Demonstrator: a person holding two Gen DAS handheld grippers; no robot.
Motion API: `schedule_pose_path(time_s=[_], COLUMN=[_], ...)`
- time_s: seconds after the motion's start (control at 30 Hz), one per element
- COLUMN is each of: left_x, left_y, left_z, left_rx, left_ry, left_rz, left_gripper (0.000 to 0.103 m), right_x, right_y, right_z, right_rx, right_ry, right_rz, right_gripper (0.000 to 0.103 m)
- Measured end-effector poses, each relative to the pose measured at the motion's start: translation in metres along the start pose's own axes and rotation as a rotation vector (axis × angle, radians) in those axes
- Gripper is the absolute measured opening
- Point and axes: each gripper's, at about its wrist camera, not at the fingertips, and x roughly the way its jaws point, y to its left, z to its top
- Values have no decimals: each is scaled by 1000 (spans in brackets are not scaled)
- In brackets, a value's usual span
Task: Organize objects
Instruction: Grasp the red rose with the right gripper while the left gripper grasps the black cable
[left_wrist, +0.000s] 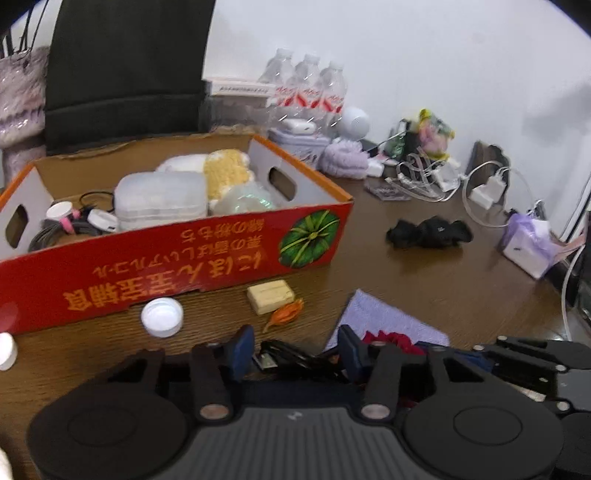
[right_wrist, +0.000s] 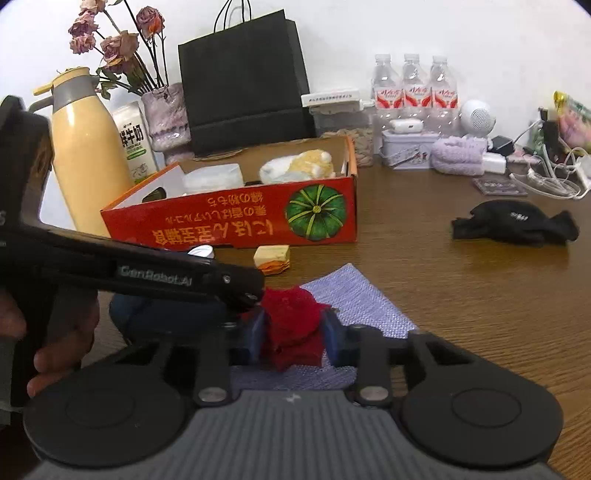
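Note:
My right gripper (right_wrist: 294, 332) is shut on a red knitted net piece (right_wrist: 291, 325), its blue pads pressing both sides, just above a lavender cloth (right_wrist: 354, 295). My left gripper (left_wrist: 295, 350) is low over the table to the left of it. A black cable-like thing (left_wrist: 284, 356) fills the gap from pad to pad. In the right wrist view the left gripper (right_wrist: 253, 293), held by a hand, reaches in beside the red piece. The red cardboard box (left_wrist: 184, 251) with a pumpkin print stands behind, holding a plastic case, cables and soft items.
In front of the box lie a white cap (left_wrist: 162, 316), a yellow block (left_wrist: 270, 295) and an orange scrap (left_wrist: 284, 314). A black cloth (left_wrist: 428, 232) lies to the right, chargers and cables (left_wrist: 480, 192) behind it. A thermos (right_wrist: 85, 147), a black bag (right_wrist: 243, 81) and bottles (right_wrist: 413, 88) line the wall.

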Motion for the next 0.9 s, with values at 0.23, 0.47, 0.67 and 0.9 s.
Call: schedule_pose_path(time_s=[0.23, 0.47, 0.67, 0.9], left_x=[-44, -92, -60, 20], left_y=[-18, -25, -36, -63], left_z=[-2, -12, -2, -3], left_rx=[44, 22, 37, 228], left_ry=[-114, -183, -130, 32], left_rz=[9, 18, -6, 77], left_gripper=[0, 1, 70, 58], right_x=[-34, -85, -96, -104], right_y=[-5, 3, 6, -2], right_z=[2, -9, -25, -36], right_rx=[39, 34, 32, 43], right_ry=[-79, -137, -113, -92], right_rz=[-5, 5, -16, -60], right_gripper=[26, 25, 26, 26])
